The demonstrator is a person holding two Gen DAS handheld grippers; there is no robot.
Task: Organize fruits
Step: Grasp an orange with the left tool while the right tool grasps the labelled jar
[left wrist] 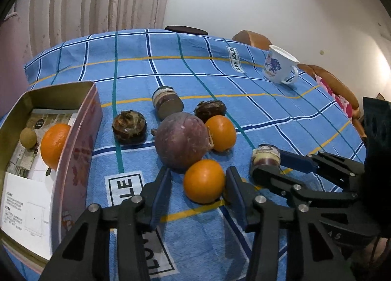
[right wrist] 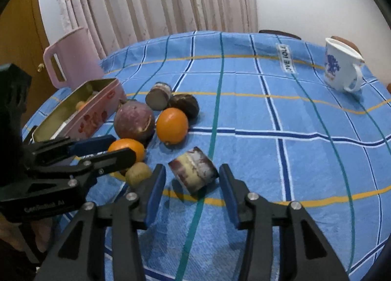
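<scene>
My left gripper (left wrist: 198, 179) is open with its jaws either side of an orange (left wrist: 204, 180) on the blue checked cloth; it also shows in the right wrist view (right wrist: 114, 146). Behind lie a big purple fruit (left wrist: 182, 139), a second orange (left wrist: 221, 133) and dark brown fruits (left wrist: 129, 127). The pink tin (left wrist: 73, 158) at the left holds an orange (left wrist: 55, 145) and a small brown fruit (left wrist: 28, 136). My right gripper (right wrist: 191, 178) is open around a layered cylinder piece (right wrist: 193, 173), not closed on it. A small tan fruit (right wrist: 138, 173) lies beside its left finger.
A white mug with a blue print (right wrist: 341, 67) stands at the far right of the table. A pink jug (right wrist: 70, 57) stands behind the tin. Another cylinder piece (left wrist: 167, 102) lies behind the fruits. Curtain and wall are behind the table.
</scene>
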